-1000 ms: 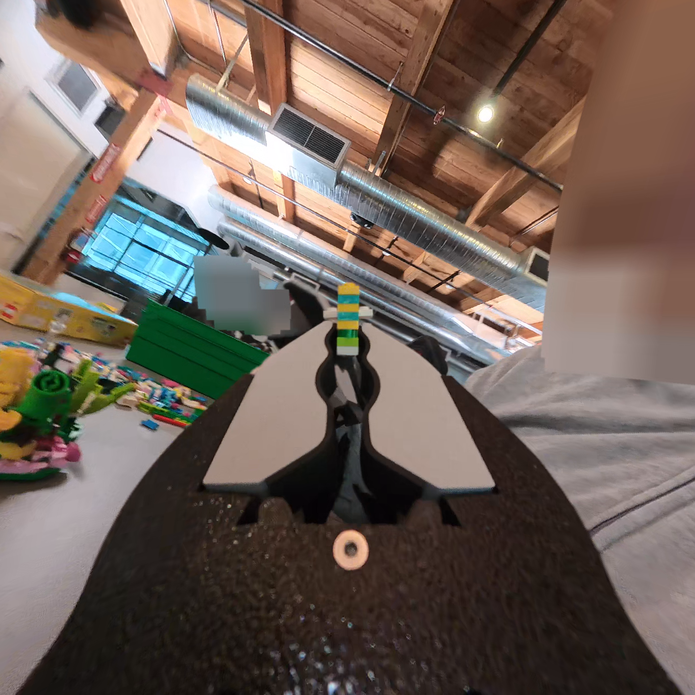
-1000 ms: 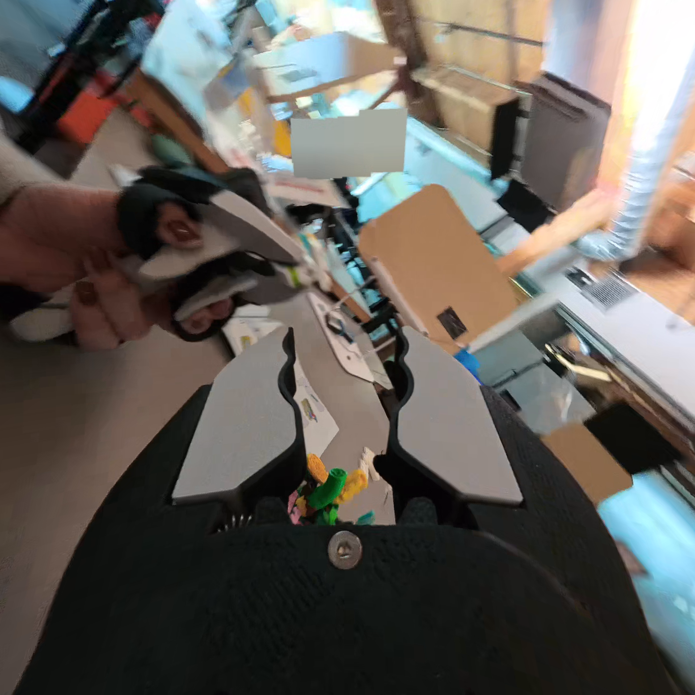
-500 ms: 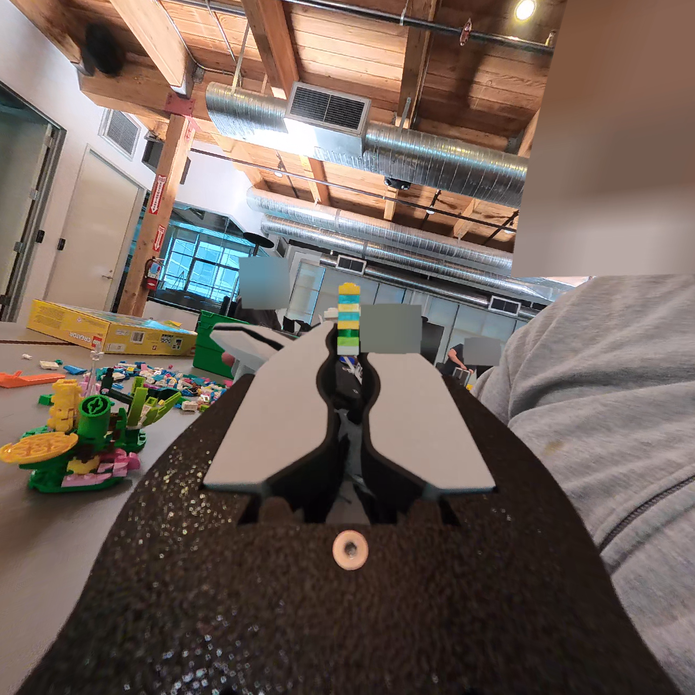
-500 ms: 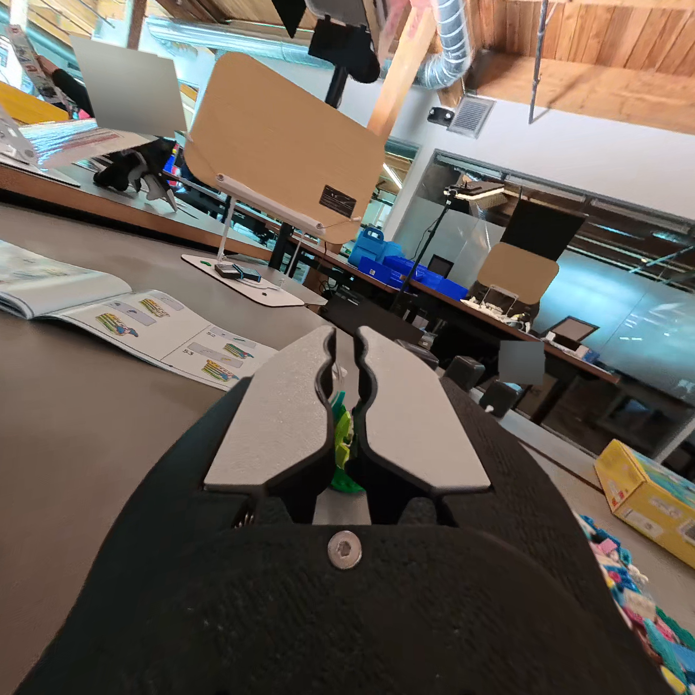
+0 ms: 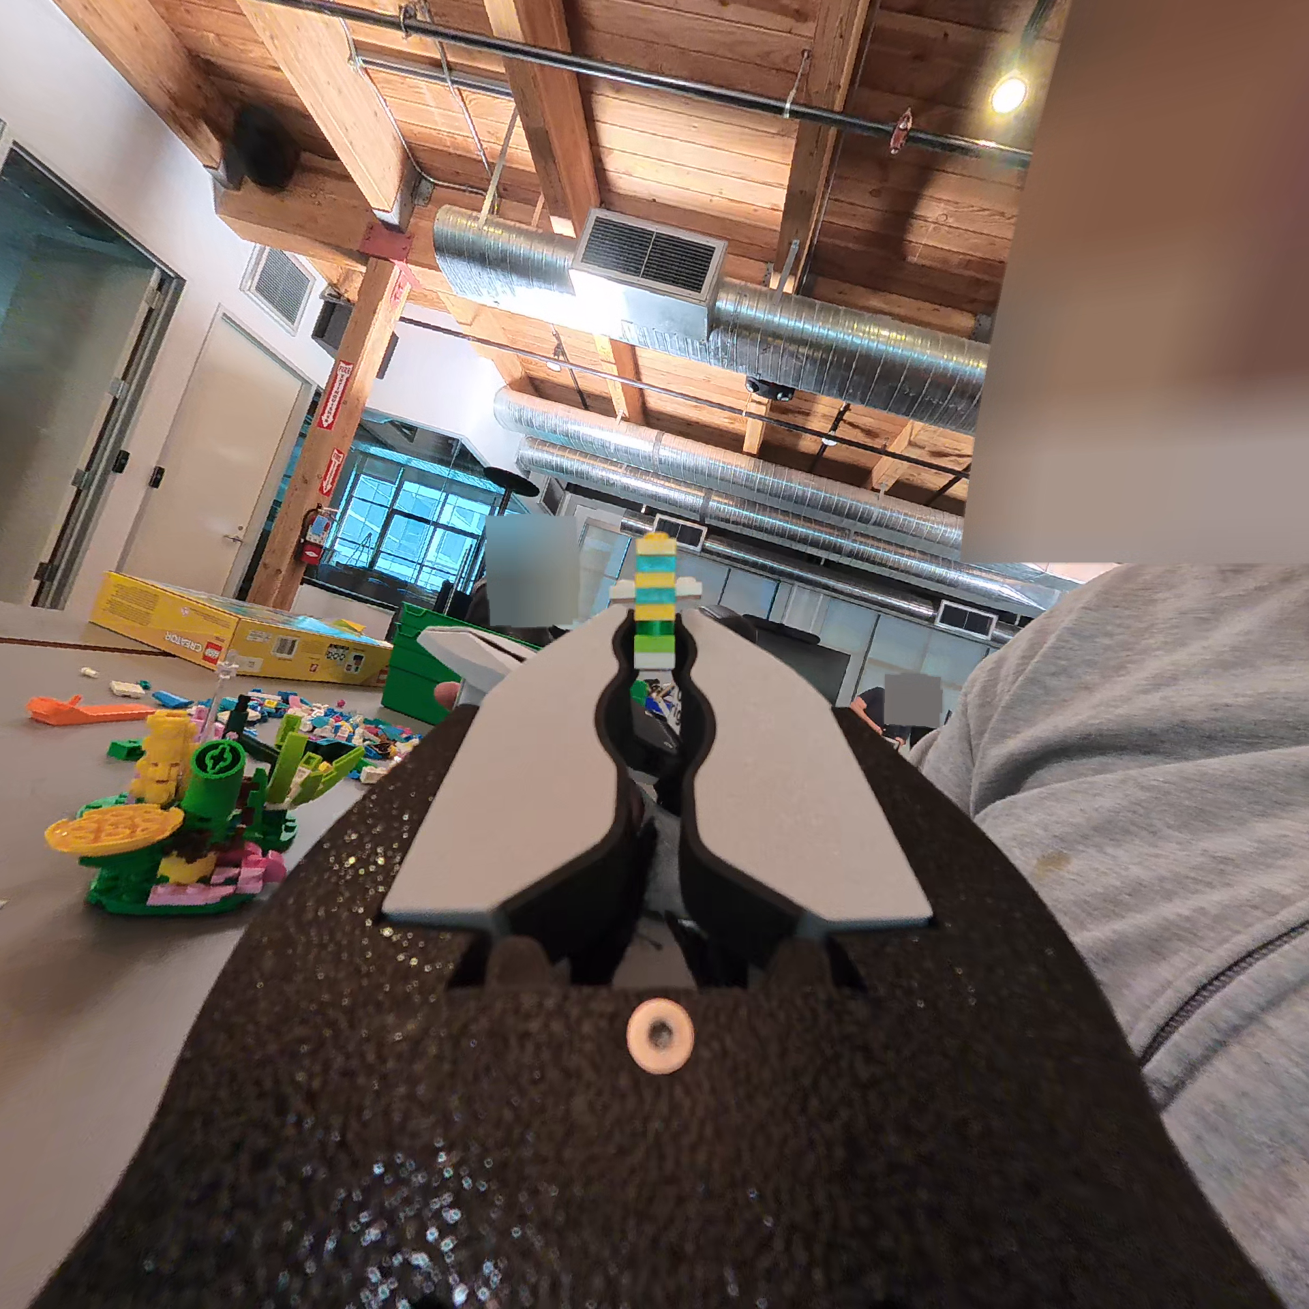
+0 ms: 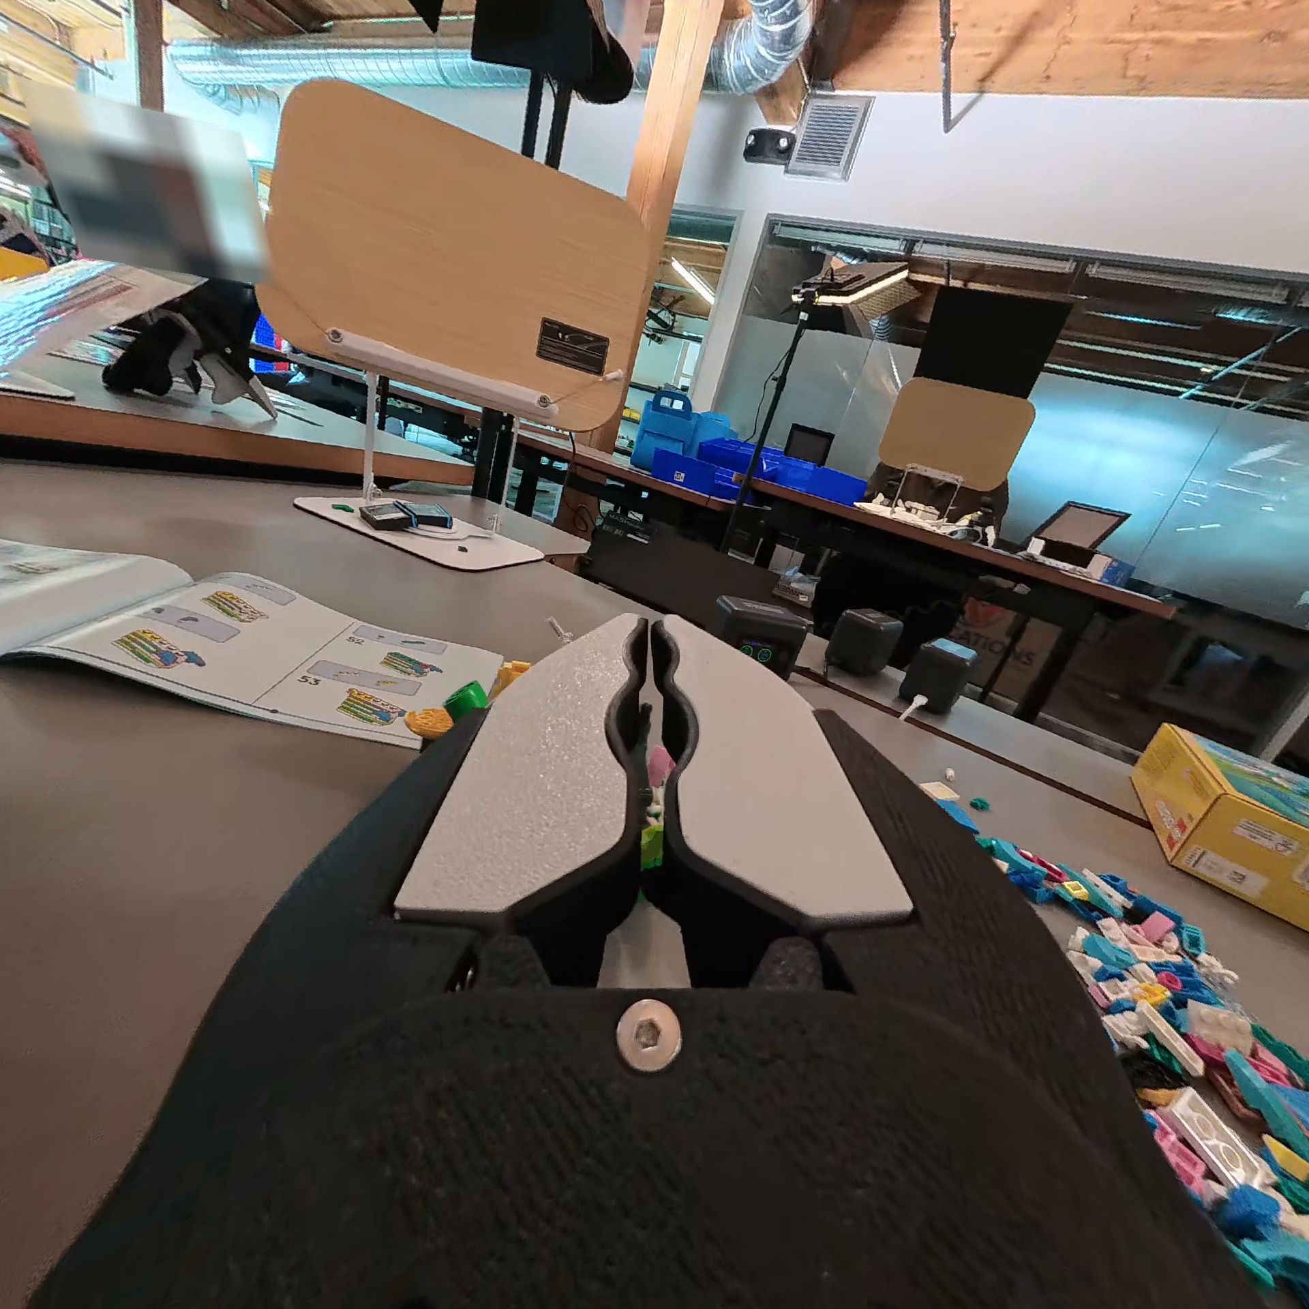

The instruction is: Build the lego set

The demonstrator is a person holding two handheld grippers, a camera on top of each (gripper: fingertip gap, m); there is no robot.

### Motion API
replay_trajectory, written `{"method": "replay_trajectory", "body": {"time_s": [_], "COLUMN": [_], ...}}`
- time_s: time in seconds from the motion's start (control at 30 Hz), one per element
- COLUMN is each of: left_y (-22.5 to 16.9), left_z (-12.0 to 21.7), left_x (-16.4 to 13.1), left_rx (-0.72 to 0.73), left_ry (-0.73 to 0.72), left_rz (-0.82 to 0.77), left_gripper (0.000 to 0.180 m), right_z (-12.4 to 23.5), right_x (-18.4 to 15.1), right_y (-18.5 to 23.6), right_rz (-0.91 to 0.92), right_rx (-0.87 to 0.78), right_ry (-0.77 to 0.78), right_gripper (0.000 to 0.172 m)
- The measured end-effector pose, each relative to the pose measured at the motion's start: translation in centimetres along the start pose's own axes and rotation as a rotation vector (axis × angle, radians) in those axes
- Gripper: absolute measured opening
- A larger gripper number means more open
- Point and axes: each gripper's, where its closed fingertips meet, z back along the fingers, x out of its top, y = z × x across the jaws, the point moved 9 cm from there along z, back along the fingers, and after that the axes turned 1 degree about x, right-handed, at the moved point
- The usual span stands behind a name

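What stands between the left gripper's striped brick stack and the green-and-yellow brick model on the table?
Nothing visible. The left gripper holds the striped brick stack raised; the brick model sits left on the table, open air between.

The right gripper (image 6: 649, 627), wide open a second ago, now has fingertips meeting; the green brick model (image 6: 467, 698) lies just left of it.

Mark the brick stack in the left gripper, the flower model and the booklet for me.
Brick stack (image 5: 655, 598): left wrist view, yellow band above the fingertips.
Flower model (image 5: 216, 775): left wrist view, green cylinder.
Booklet (image 6: 234, 652): right wrist view, open right-hand page.
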Motion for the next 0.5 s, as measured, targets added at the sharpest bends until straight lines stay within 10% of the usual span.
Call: {"method": "replay_trajectory", "body": {"time_s": [0.5], "left_y": [0.1], "left_z": [0.1], "left_x": [0.0], "left_rx": [-0.003], "left_ry": [-0.007], "left_rz": [0.015], "left_gripper": [0.008], "right_z": [-0.1], "right_x": [0.0], "right_y": [1.8], "right_rz": [0.165], "right_rx": [0.079], "right_ry": [0.002], "right_gripper": [0.0]}}
